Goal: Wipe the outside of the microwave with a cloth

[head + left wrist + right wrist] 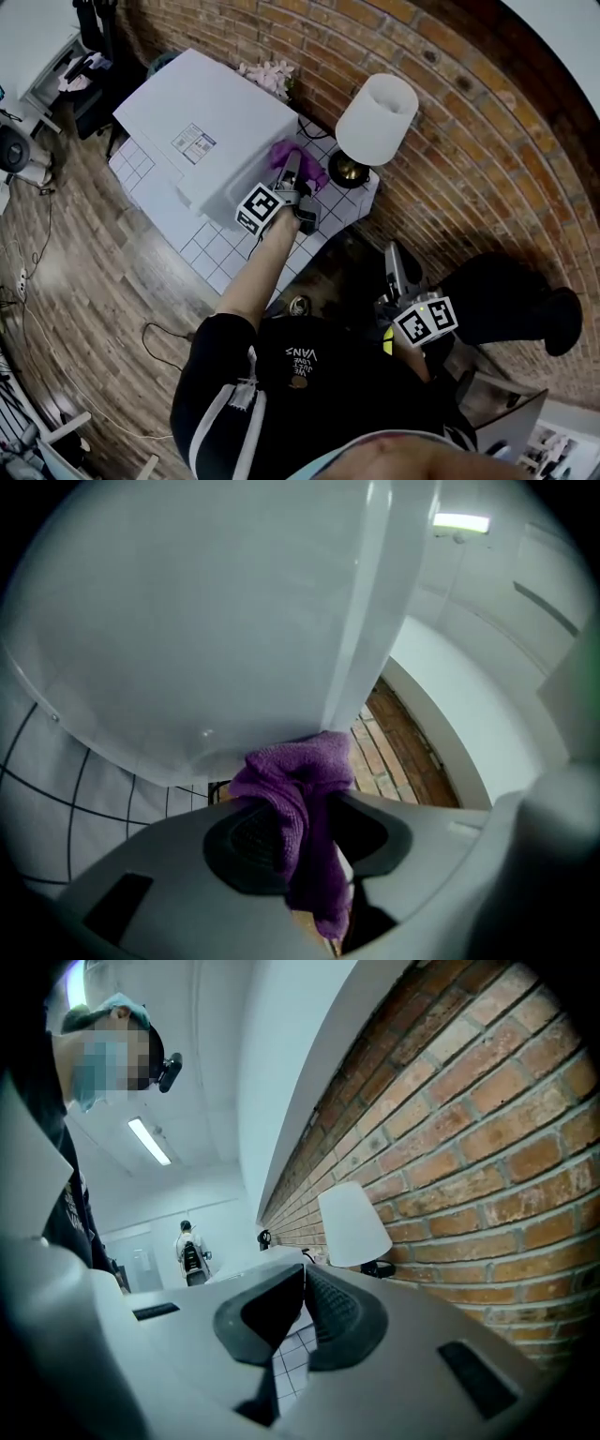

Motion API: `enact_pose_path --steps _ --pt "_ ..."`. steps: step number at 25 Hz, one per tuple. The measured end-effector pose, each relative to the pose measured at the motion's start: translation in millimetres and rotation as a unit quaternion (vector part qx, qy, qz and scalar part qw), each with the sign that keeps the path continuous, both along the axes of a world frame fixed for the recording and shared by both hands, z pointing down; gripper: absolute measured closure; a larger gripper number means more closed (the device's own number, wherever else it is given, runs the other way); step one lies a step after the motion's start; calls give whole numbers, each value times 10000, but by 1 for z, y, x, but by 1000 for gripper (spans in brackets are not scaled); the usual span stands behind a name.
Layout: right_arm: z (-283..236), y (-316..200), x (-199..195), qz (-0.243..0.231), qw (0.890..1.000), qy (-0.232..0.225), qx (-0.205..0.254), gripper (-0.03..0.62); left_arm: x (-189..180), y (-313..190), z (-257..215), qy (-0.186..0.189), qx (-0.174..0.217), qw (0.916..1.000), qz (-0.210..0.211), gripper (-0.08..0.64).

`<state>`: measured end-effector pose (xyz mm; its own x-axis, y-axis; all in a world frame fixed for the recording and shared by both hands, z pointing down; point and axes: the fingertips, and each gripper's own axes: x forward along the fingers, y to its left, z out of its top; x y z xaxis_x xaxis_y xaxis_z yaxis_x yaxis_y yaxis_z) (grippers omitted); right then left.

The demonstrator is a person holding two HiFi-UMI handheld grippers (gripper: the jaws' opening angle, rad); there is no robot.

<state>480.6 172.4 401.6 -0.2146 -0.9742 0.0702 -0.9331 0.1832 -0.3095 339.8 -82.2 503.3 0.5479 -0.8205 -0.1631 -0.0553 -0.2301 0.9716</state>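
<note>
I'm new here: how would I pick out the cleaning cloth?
Find the big white microwave on the tiled table. At its corner nearest the white lamp, the left hand-held gripper pinches a small cloth, the only deep purple thing there.

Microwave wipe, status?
Left gripper shut on purple cloth, pressed to side edge of microwave. Right gripper shut, empty, held away. Lamp stands close beside the cloth.
</note>
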Motion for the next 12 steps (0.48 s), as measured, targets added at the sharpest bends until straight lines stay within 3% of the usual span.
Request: enact_pose_path --steps 6,12 --pt "2 7 22 241 9997 44 -73 588 28 -20 -2 -83 60 9999 -16 420" --pt "5 4 17 153 9998 -1 -99 588 29 -13 -4 -153 146 9997 102 420"
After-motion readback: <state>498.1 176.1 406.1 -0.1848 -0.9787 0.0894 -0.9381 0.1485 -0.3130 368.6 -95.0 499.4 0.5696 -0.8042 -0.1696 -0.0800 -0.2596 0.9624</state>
